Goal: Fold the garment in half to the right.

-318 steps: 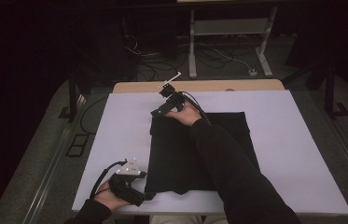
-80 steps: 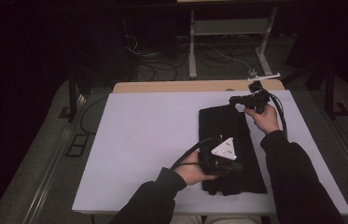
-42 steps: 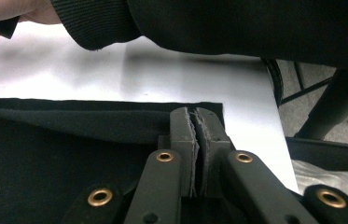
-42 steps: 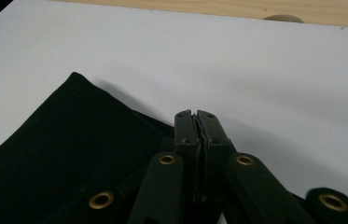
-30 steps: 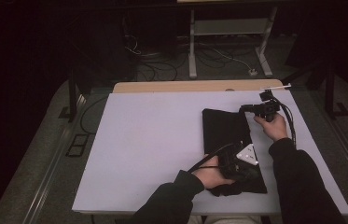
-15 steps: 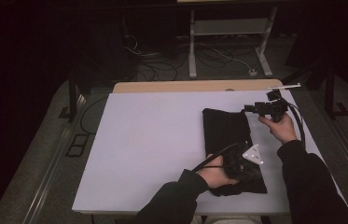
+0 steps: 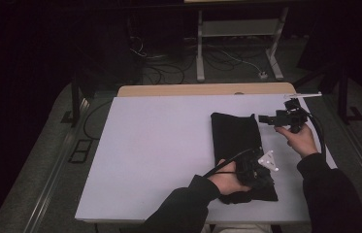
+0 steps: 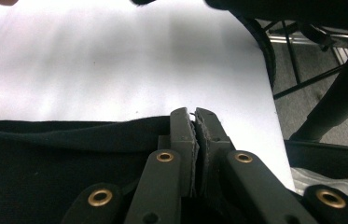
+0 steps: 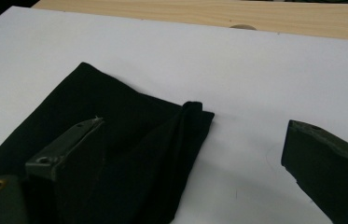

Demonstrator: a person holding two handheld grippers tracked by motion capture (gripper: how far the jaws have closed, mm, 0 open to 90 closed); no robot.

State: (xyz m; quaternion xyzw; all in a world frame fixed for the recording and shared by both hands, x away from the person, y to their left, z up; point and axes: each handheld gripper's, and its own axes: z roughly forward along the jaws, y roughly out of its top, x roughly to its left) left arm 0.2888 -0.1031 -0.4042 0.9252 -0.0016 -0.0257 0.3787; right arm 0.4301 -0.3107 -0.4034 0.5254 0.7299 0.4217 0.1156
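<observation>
Overhead light is falling brightly on the white table (image 7: 159, 145) while the room around its edges is sinking into near darkness, the black cloth (image 7: 237, 138) is losing all detail, soft glare is streaking the left gripper view, and the near jaws are blurring.

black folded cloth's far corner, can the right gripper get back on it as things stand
Probably yes. The right gripper hangs open just off the black folded cloth, its jaws having just been opening with nothing between them. Nothing lies between them and the raised far corner.
</observation>
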